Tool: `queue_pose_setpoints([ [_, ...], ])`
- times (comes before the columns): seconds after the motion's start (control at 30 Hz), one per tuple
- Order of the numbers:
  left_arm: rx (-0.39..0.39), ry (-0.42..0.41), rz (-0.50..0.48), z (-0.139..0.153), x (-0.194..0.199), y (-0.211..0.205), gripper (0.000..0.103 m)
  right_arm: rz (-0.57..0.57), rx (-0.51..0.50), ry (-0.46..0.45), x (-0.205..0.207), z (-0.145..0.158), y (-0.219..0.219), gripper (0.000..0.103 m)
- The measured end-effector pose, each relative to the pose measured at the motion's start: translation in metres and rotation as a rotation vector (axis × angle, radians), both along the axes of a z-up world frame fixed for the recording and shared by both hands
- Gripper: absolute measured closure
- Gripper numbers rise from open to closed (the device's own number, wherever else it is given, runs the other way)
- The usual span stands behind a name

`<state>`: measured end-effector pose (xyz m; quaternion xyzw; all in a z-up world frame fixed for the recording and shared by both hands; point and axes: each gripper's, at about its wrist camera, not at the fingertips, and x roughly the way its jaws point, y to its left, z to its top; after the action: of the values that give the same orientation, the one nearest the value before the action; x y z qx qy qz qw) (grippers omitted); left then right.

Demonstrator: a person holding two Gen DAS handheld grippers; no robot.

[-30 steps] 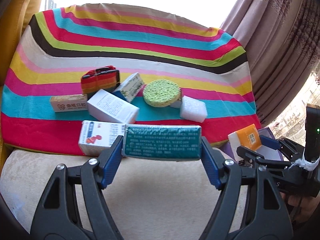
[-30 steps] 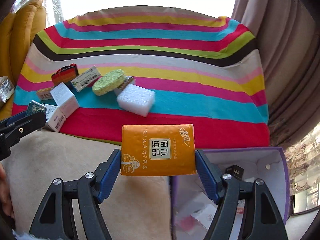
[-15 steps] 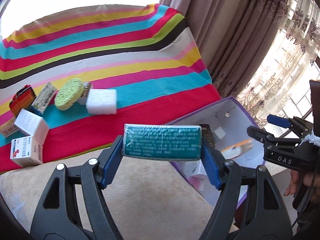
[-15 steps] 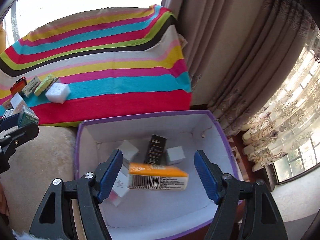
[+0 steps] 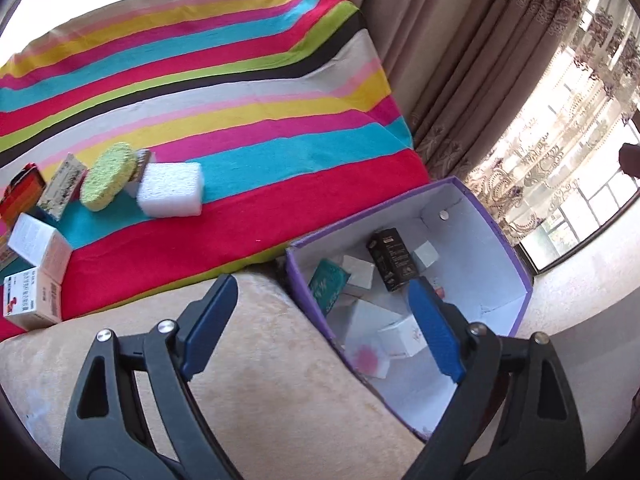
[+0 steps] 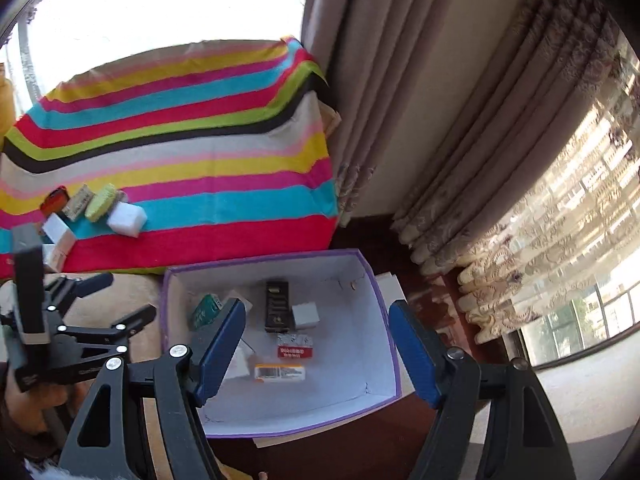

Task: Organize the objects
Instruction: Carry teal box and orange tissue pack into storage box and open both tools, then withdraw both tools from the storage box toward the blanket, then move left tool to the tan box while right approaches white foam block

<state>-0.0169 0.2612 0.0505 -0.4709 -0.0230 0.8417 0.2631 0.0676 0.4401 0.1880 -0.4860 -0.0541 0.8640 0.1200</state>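
Our left gripper [image 5: 320, 320] hangs released and empty over the near rim of the purple box [image 5: 516, 280]; our right gripper [image 6: 316, 344] is likewise spread wide with nothing between its pads, directly above the box. Inside lie the teal packet [image 5: 330, 286] at ten o'clock, the black carton [image 5: 390, 259] at twelve, and the orange pack [image 6: 280, 372] nearer us. We judge the teal packet, leaning on the wall, could tip onto its neighbours. Left to collect at nine o'clock: the white sponge [image 5: 172, 189], green sponge [image 5: 107, 176] and small cartons [image 5: 38, 244] on the striped blanket [image 5: 240, 92]. Curtains [image 6: 460, 120] and a bright window close the room at three o'clock.
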Motion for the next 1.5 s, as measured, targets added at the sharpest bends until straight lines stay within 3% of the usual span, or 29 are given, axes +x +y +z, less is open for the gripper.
queue_pose_setpoints([
  [0.2, -0.027, 0.002, 0.229, 0.011, -0.015, -0.09, 0.014, 0.239, 0.018, 0.133, -0.009, 0.088, -0.078, 0.023],
  [0.37, -0.036, 0.045, 0.373, 0.036, -0.012, -0.163, 0.014, 0.36, 0.025, 0.173, -0.011, 0.116, -0.122, 0.02],
  [0.57, -0.022, 0.142, 0.467, 0.08, -0.003, -0.224, 0.012, 0.389, 0.031, 0.17, -0.026, 0.121, -0.155, 0.02],
  [0.67, -0.019, 0.171, 0.502, 0.088, 0.001, -0.243, 0.011, 0.416, 0.023, 0.161, -0.03, 0.123, -0.172, 0.02],
  [1.5, 0.078, 0.084, 0.545, 0.045, -0.018, -0.307, 0.011, 0.517, -0.05, 0.054, -0.07, 0.108, -0.255, 0.02],
])
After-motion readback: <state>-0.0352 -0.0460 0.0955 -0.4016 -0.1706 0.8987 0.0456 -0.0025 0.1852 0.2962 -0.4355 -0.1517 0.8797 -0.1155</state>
